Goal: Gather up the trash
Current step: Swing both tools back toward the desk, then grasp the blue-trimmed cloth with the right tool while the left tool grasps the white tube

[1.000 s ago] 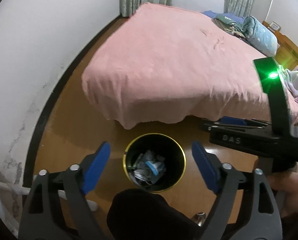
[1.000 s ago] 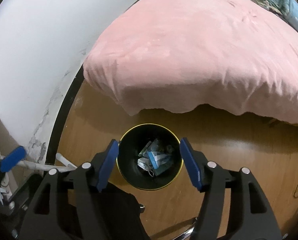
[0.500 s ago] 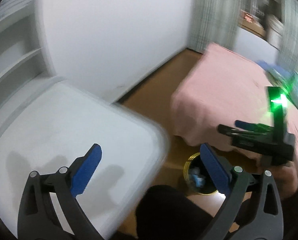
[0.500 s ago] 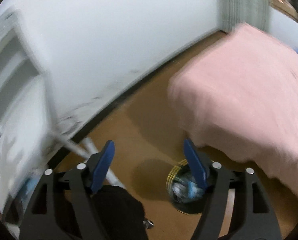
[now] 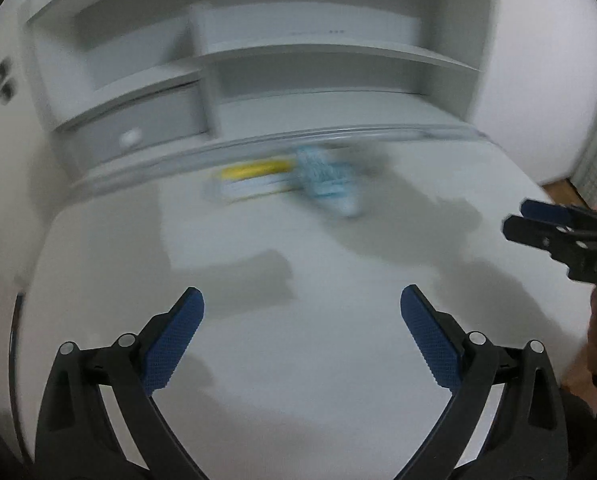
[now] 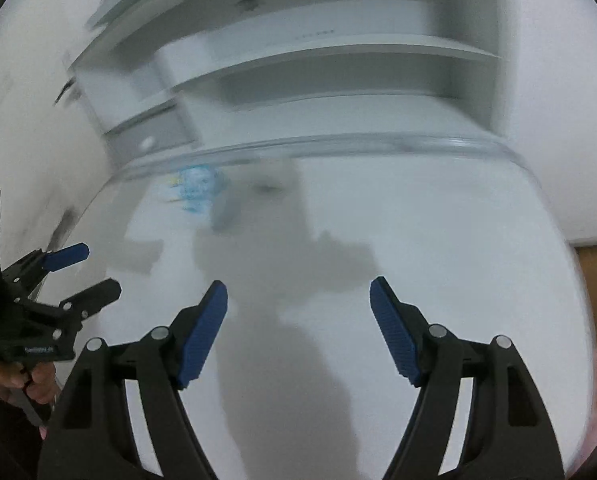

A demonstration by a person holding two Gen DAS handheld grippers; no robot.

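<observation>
Two blurred pieces of trash lie near the back of a white desk [image 5: 298, 360]: a yellow and white packet [image 5: 254, 180] and, touching its right end, a light blue wrapper [image 5: 326, 182]. The same blue wrapper [image 6: 198, 186] appears in the right wrist view, far left of centre. My left gripper [image 5: 302, 328] hangs open over the bare desk, well short of the trash, with nothing between its blue pads. My right gripper [image 6: 298, 320] is also open and holds nothing. It shows at the right edge of the left wrist view [image 5: 524, 220]. The left gripper [image 6: 94, 270] shows at the left, held by a hand.
A white shelf unit [image 5: 330, 52] stands at the desk's back, with a grey drawer and knob [image 5: 130, 140] on its left. A clear raised strip [image 5: 338, 132] runs across the desk behind the trash. Brown floor [image 6: 596, 280] shows beyond the desk's right edge.
Both grippers swung away from the black bin on the floor by the pink bed and now hang over the white desk. Both jaws stand a little wider.
</observation>
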